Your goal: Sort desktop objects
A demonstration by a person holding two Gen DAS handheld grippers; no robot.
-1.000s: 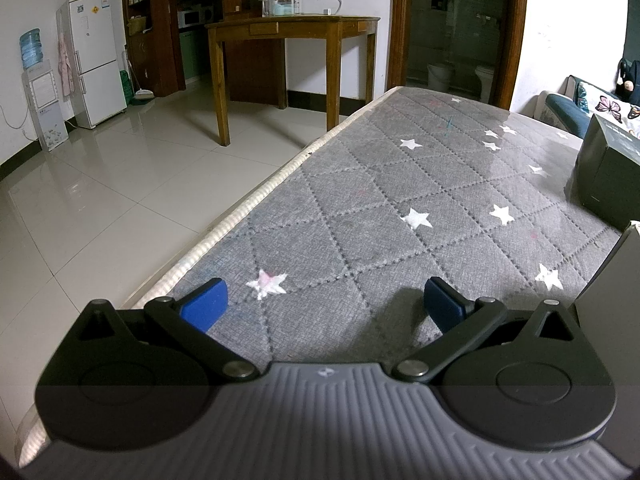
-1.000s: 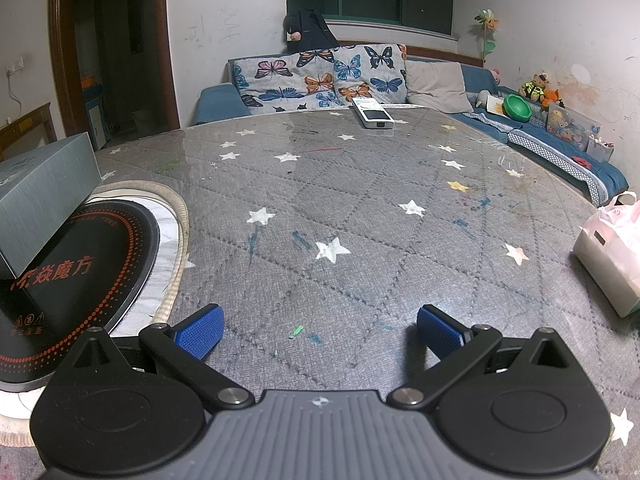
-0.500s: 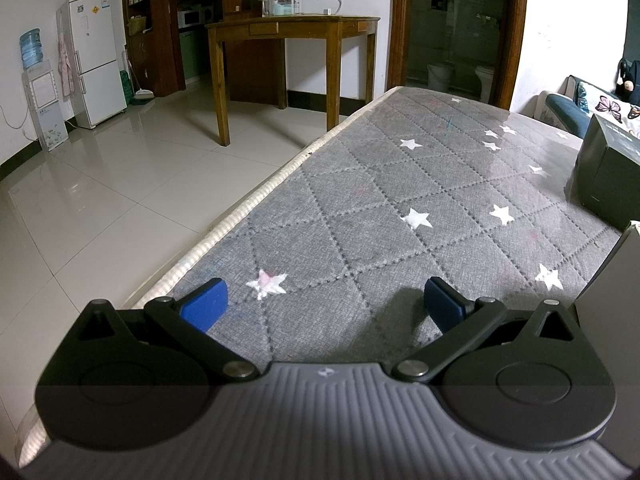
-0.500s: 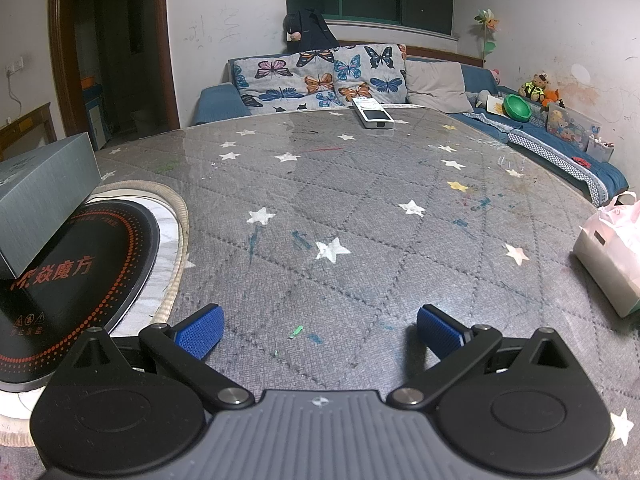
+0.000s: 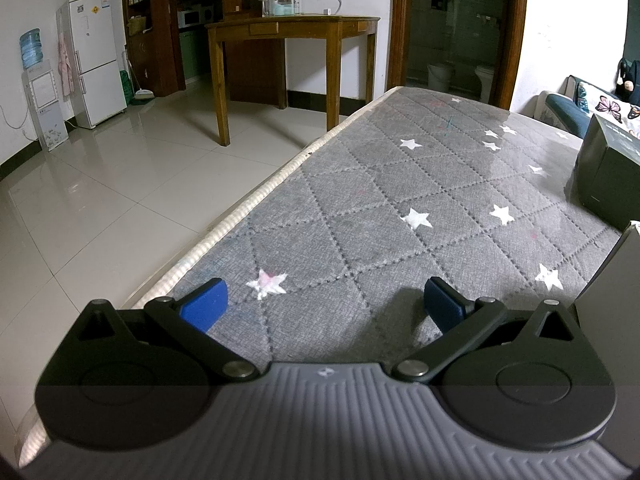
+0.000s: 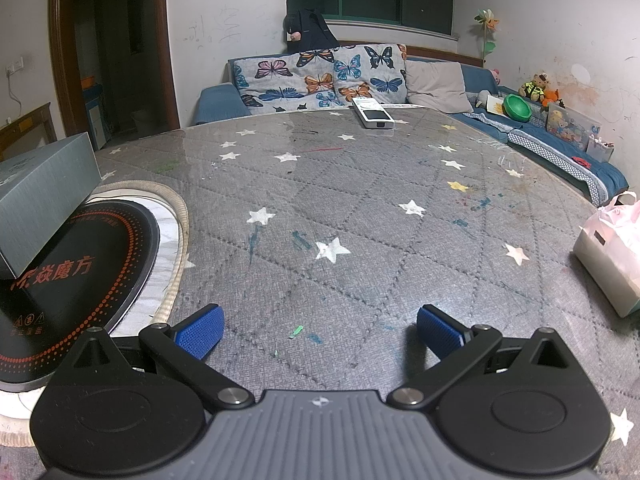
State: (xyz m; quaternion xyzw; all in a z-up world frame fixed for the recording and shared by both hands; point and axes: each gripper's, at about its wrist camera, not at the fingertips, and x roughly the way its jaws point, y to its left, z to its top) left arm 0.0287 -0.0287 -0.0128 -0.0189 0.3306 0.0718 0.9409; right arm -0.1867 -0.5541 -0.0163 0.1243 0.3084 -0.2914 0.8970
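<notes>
Both the left gripper [image 5: 323,304] and right gripper [image 6: 318,330] hover with jaws spread and empty, seemingly ready to begin. For the right one, the remote [image 6: 373,113] lies at twelve o'clock, the pink bag [image 6: 612,256] at three.

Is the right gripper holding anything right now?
No, the right gripper is open and empty, with only the bare grey star-patterned table cover showing between its blue pads.
</notes>
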